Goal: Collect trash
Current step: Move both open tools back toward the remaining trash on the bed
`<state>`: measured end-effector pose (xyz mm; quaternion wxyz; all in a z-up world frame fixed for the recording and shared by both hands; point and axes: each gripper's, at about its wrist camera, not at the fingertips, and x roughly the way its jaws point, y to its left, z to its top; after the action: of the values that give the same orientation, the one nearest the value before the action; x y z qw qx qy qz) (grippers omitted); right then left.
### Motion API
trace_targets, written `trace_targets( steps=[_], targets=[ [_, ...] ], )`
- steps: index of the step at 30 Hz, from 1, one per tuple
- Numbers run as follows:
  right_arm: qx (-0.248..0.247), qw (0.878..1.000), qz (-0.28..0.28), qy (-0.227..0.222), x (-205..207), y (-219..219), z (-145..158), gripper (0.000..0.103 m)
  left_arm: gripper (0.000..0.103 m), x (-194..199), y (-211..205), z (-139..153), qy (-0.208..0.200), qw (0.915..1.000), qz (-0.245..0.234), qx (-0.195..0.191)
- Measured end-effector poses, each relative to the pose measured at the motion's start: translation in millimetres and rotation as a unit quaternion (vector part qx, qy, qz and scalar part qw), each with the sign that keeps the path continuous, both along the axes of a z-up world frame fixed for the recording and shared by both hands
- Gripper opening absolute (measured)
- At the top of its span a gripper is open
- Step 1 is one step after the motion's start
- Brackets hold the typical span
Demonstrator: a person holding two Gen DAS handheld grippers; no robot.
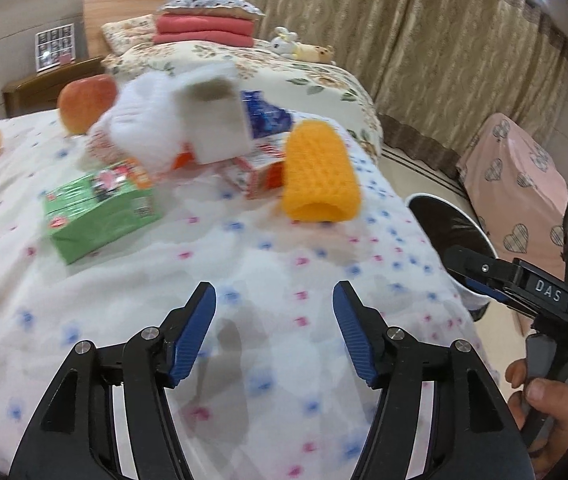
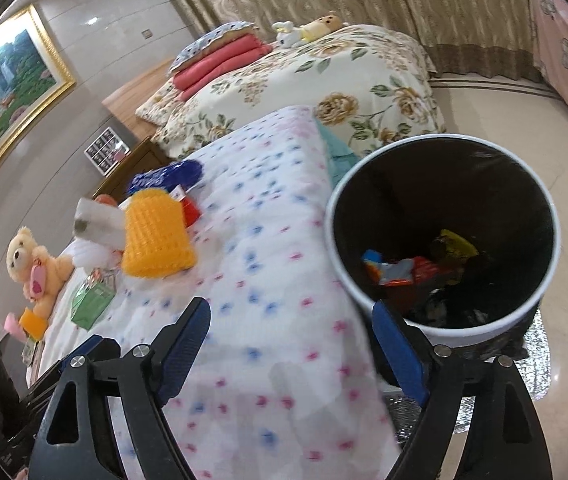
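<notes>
Now the bed holds the trash, and the bin (some trash inside) stands beside it. Straight ahead of the left gripper lies the yellow foam sleeve, pointing toward it. The right gripper is nearer the bin. Both are open and empty.

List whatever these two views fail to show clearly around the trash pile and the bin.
- Left wrist view: the white foam wrap and grey-faced block are motion-blurred; what they are is unclear.
- Left wrist view: the bin is mostly hidden behind the bed edge and the right gripper.
- Right wrist view: the bin's contents are dark and jumbled.
- Right wrist view: the green box has unreadable print.
</notes>
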<state>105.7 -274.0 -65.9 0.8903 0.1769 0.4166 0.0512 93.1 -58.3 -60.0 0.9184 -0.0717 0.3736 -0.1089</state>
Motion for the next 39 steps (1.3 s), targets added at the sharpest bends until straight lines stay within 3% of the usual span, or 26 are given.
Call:
trace_targets(
  steps=[14,21,29,33,39],
  targets=[
    [0.000,0.999,0.051,0.000,10,51,0,0.087,0.064,-11,62,-9,0.007,0.9983,0.057,0.004],
    [0.003,0.998,0.070,0.001,20,69,-1,0.087,0.071,-5,86,-8,0.011,0.9975,0.068,0.011],
    [0.002,0.997,0.083,0.002,35,83,-2,0.087,0.077,16,111,-4,0.013,0.9975,0.064,0.025],
    [0.000,0.996,0.088,0.003,45,91,-2,0.087,0.085,33,119,-1,0.016,0.9983,0.043,0.037],
    [0.005,0.996,0.089,0.001,61,95,-2,0.087,0.088,57,126,0,0.016,0.9973,0.014,0.070]
  ],
)
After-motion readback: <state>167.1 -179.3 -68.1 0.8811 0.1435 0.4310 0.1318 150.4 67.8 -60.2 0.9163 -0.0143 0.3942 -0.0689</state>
